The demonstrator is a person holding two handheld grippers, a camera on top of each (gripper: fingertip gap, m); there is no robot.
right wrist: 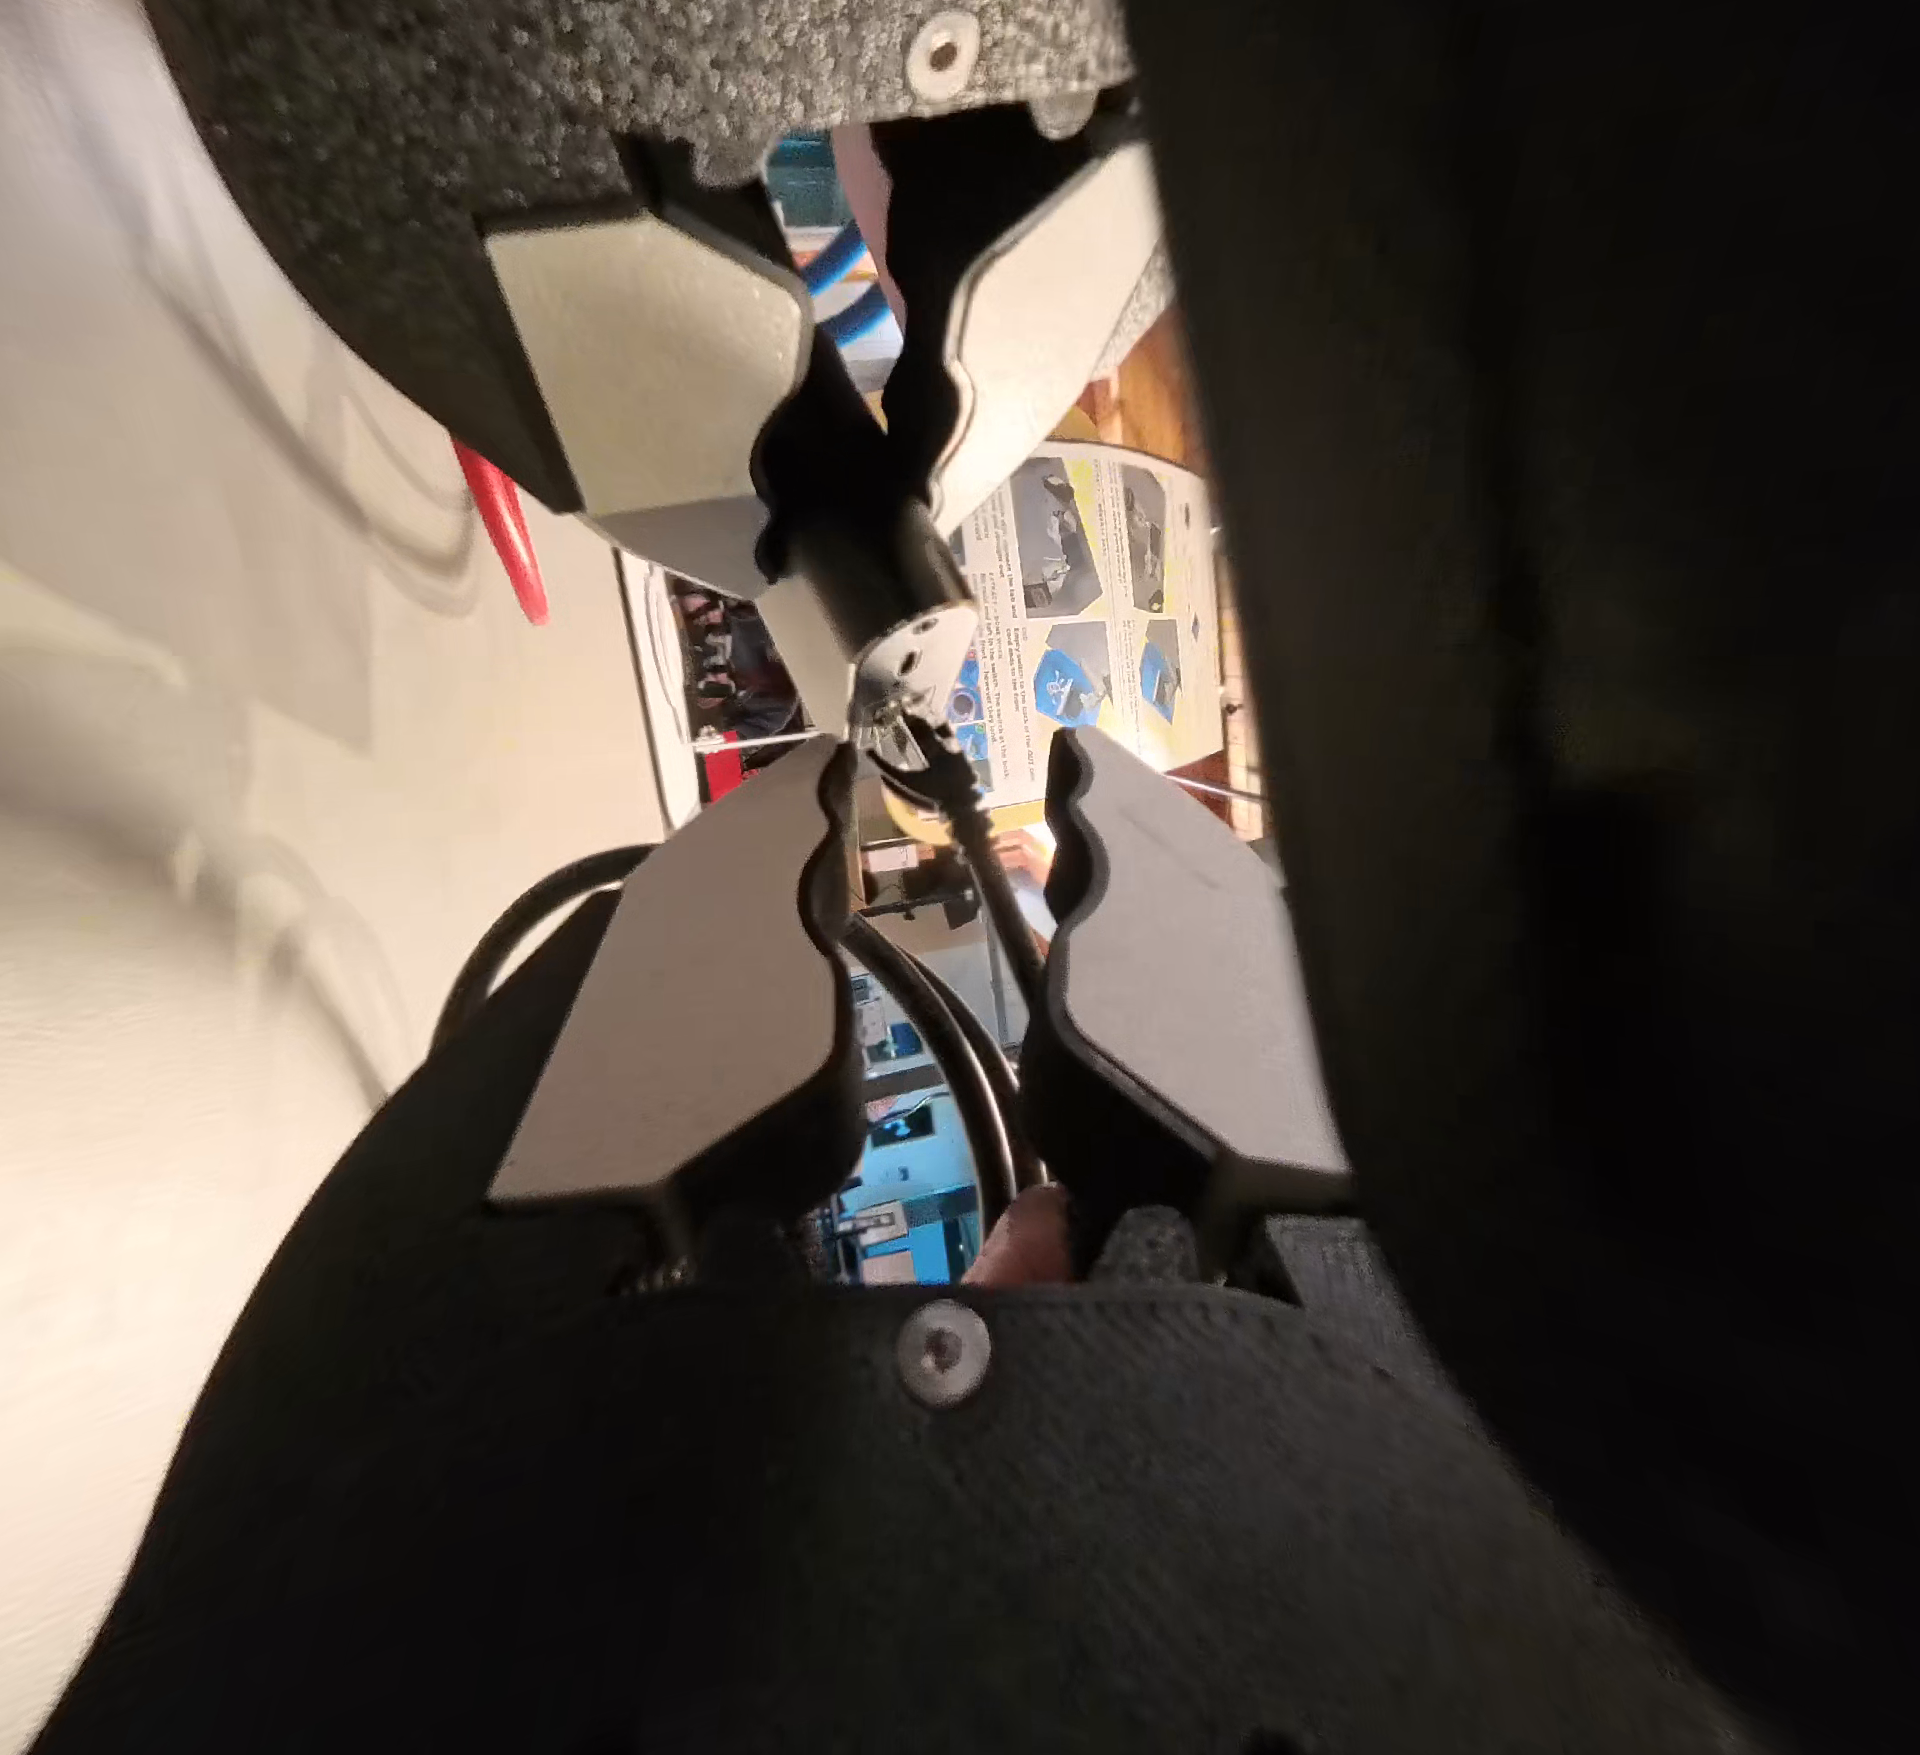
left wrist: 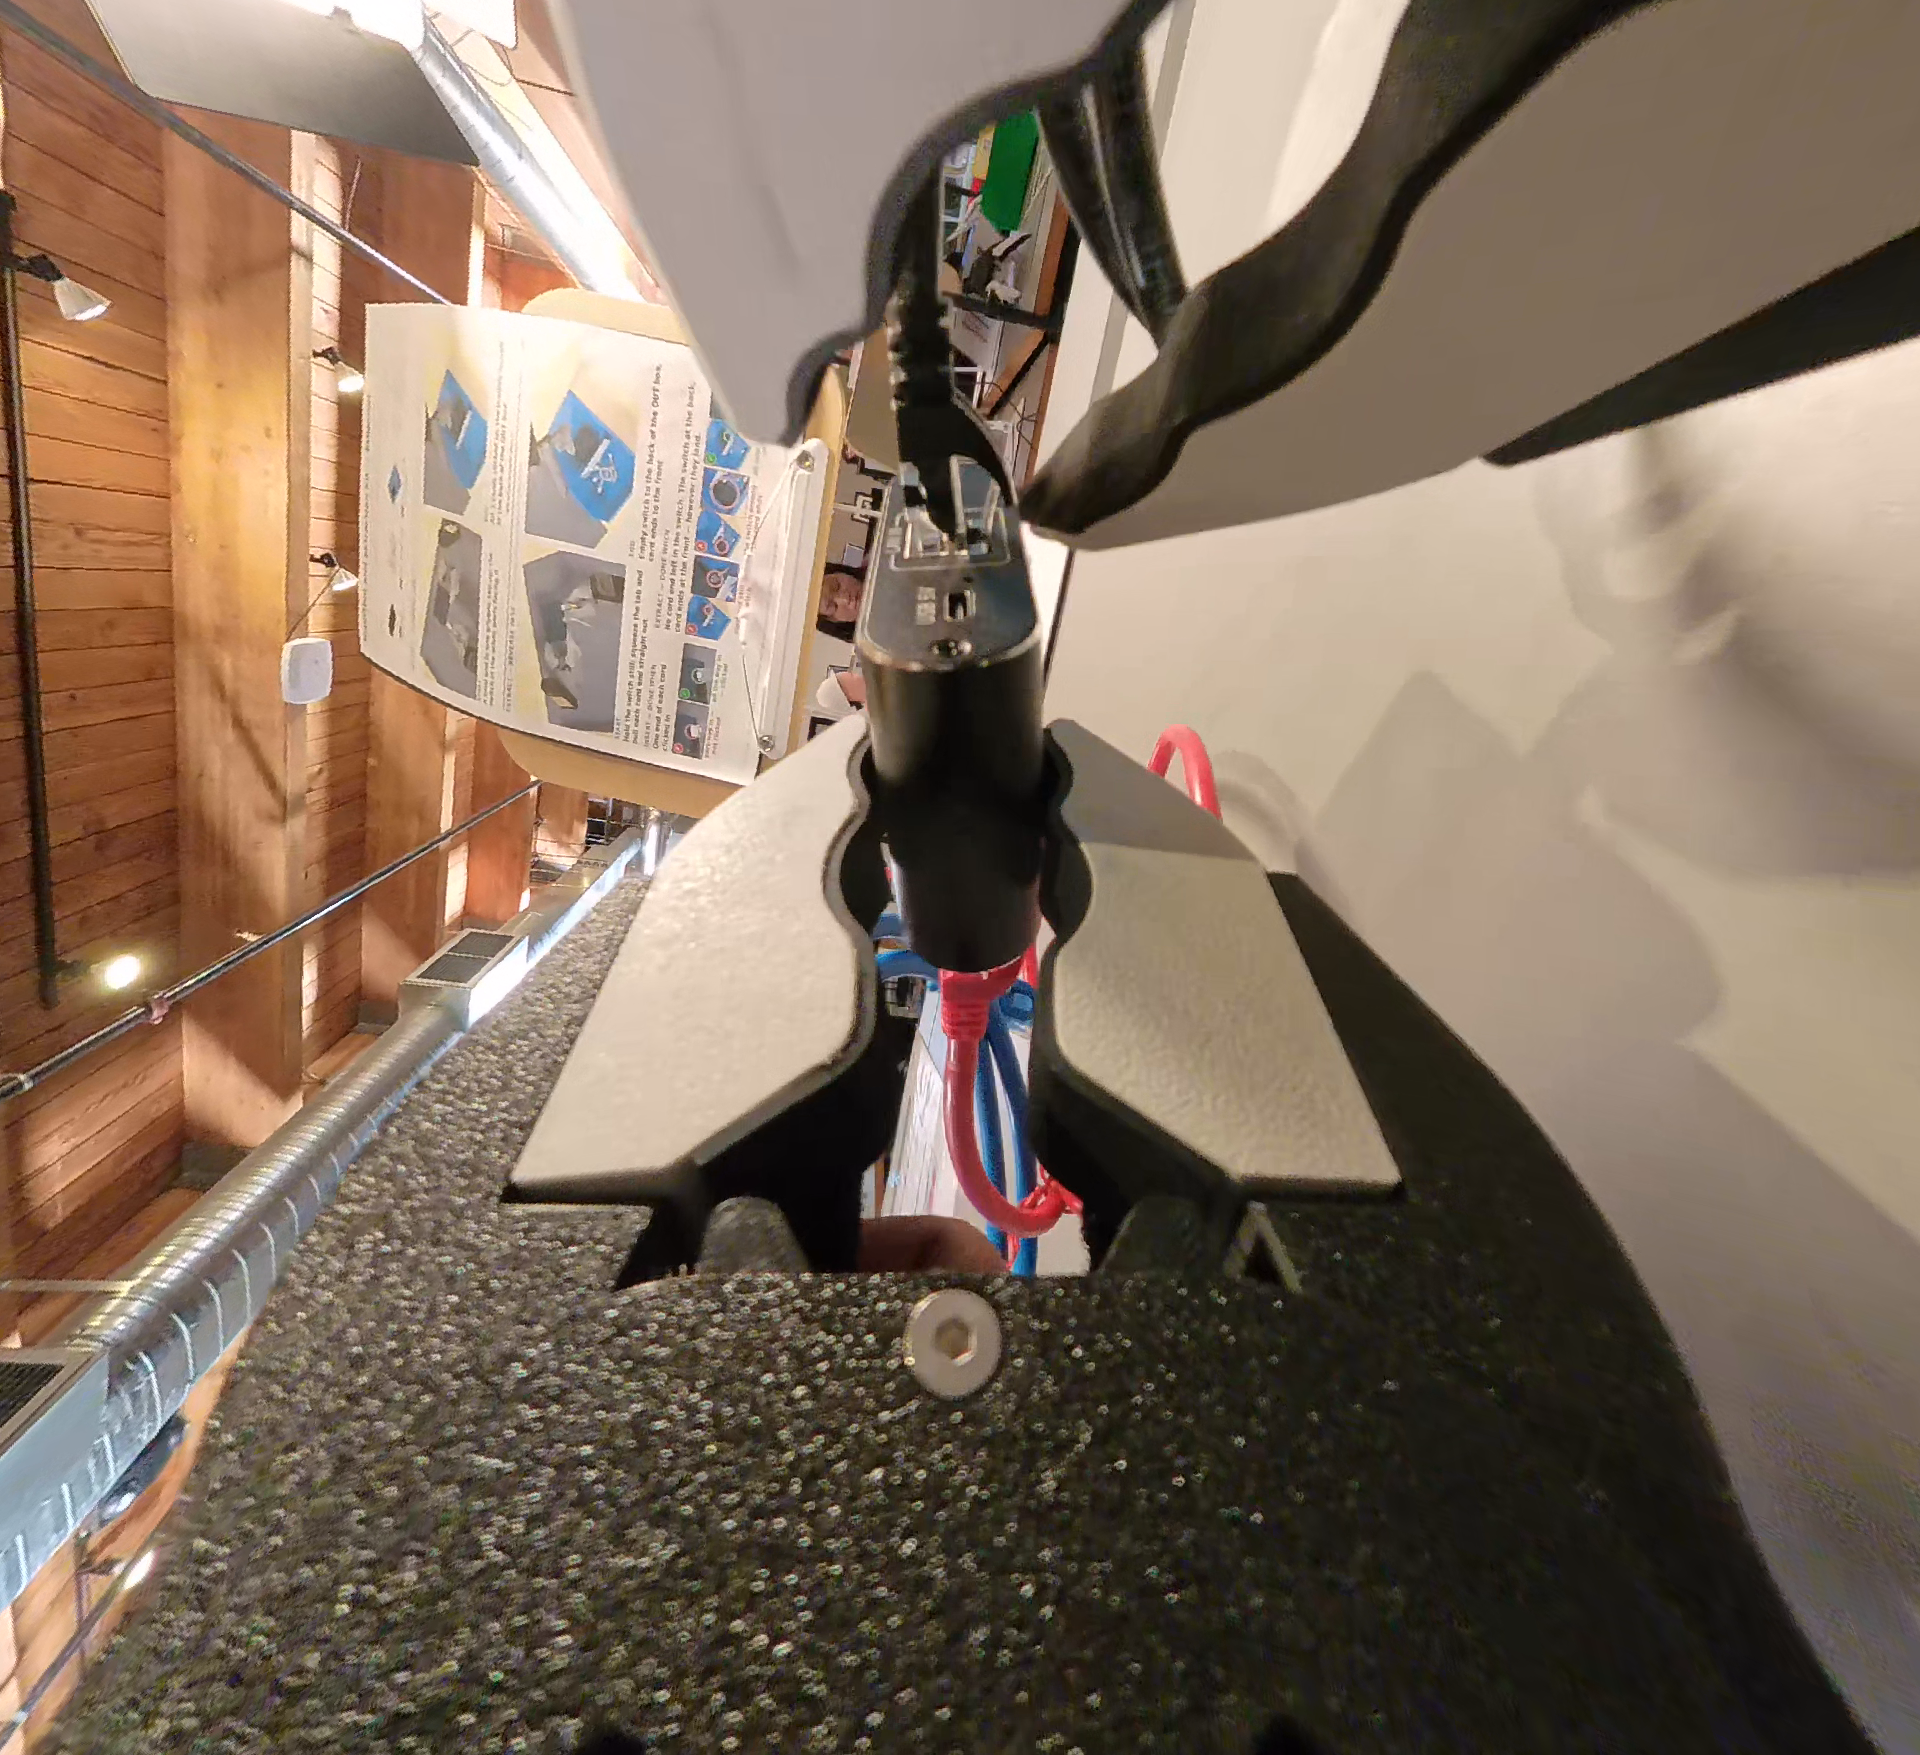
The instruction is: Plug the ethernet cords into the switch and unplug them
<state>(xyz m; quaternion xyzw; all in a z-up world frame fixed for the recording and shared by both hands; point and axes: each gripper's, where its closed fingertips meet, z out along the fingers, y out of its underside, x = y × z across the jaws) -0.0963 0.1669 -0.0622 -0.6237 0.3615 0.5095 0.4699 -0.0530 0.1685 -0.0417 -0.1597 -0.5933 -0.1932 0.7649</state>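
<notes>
My left gripper (left wrist: 961,749) is shut on the small black switch (left wrist: 951,656), which points away from the camera. A red cord (left wrist: 971,1082) and a blue cord (left wrist: 1003,1113) hang at its near end. A black cord (left wrist: 920,355) is plugged into a port at the far metal end. My right gripper (left wrist: 914,453) faces it from above, jaws apart around that plug. In the right wrist view, my right gripper (right wrist: 951,749) is open, with the black cord (right wrist: 997,884) running between its fingers untouched. The left gripper (right wrist: 852,531) holds the switch (right wrist: 862,583) opposite.
A white table surface (left wrist: 1455,770) fills the right side, with a loop of red cord (left wrist: 1184,760) on it. An instruction poster (left wrist: 582,542) stands behind, with a wooden wall (left wrist: 156,562) and a metal duct (left wrist: 312,1144) beyond. Both views are rolled sideways. One gripper's finger ends stand about 5 centimetres off the other's.
</notes>
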